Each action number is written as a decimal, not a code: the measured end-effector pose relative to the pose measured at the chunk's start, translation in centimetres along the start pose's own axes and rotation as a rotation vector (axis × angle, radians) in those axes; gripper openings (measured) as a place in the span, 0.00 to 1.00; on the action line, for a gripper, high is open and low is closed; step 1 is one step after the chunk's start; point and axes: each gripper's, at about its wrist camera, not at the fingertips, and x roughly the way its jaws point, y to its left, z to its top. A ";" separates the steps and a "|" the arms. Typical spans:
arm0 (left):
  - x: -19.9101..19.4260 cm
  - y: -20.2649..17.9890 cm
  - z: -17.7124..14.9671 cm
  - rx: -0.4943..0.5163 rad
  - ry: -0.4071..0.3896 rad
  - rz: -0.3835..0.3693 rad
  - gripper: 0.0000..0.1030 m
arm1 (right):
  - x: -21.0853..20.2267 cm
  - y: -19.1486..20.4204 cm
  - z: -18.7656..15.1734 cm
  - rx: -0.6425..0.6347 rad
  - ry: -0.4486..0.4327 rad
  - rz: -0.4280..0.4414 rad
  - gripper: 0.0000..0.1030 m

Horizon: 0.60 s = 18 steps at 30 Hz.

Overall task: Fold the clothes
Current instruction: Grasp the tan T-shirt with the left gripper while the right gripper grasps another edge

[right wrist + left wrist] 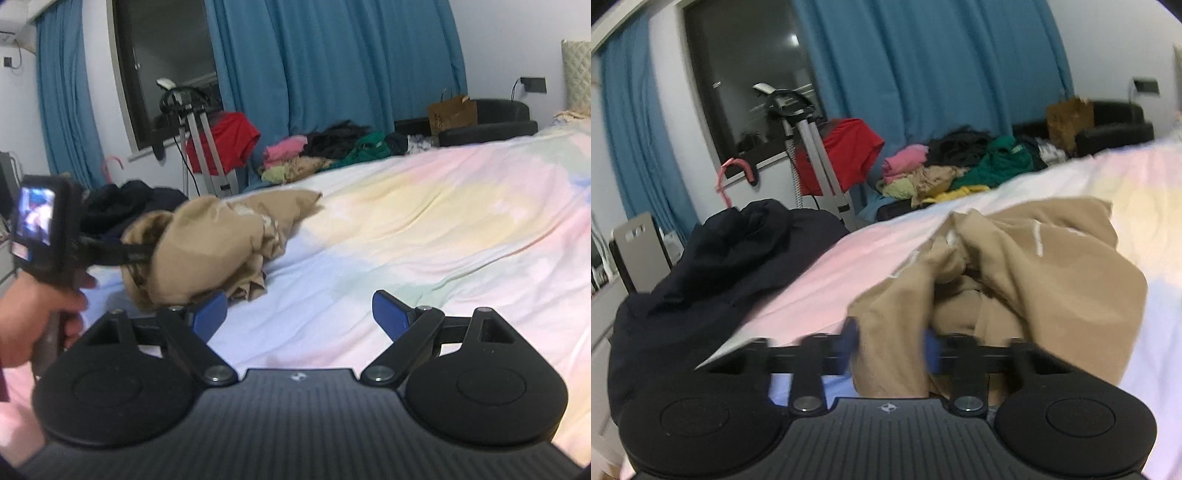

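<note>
A crumpled tan garment (1052,277) lies bunched on the pastel bed sheet (820,273). My left gripper (890,345) is shut on a fold of it, and the cloth runs between the blue pads. In the right wrist view the same tan garment (221,236) sits at the left of the bed sheet (443,229). There the left gripper (147,254) reaches into it from the left, held by a person's hand (33,314). My right gripper (299,310) stands open over bare sheet, with its left pad (210,314) close to the garment's near edge.
A dark navy garment (720,266) lies heaped at the bed's left edge. A pile of mixed clothes (325,151) sits at the far side, beside a tripod (203,147) draped with a red garment (236,140). Blue curtains hang behind.
</note>
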 end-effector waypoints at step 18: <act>-23.9 3.2 -2.6 -0.084 -0.169 -0.290 0.04 | -3.7 0.6 1.2 0.080 -0.064 0.097 0.85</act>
